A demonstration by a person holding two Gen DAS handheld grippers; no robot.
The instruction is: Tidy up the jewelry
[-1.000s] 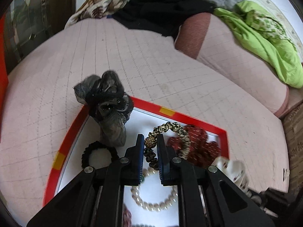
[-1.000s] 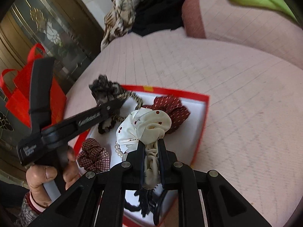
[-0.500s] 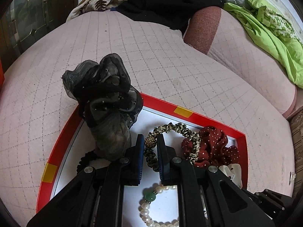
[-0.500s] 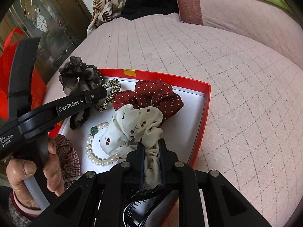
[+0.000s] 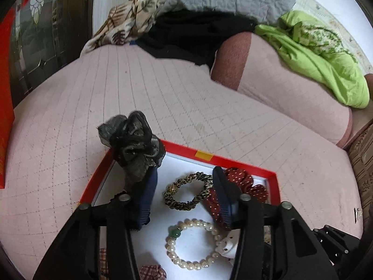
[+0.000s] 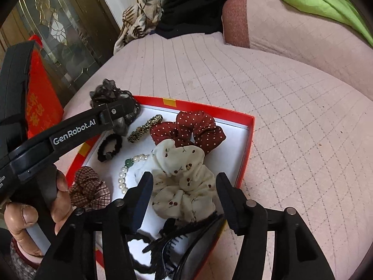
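Both our grippers stand with jaws wide and empty — the left gripper (image 5: 184,196) above the leopard hair tie (image 5: 189,194) mid-box, the right gripper (image 6: 184,196) straddling the cream scrunchie (image 6: 184,182) near the red box's (image 6: 244,158) right edge. We should withdraw straight — no snagging.

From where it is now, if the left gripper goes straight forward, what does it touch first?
Probably the leopard-print hair tie, lying in the red box between the open left gripper fingers; depth is uncertain.
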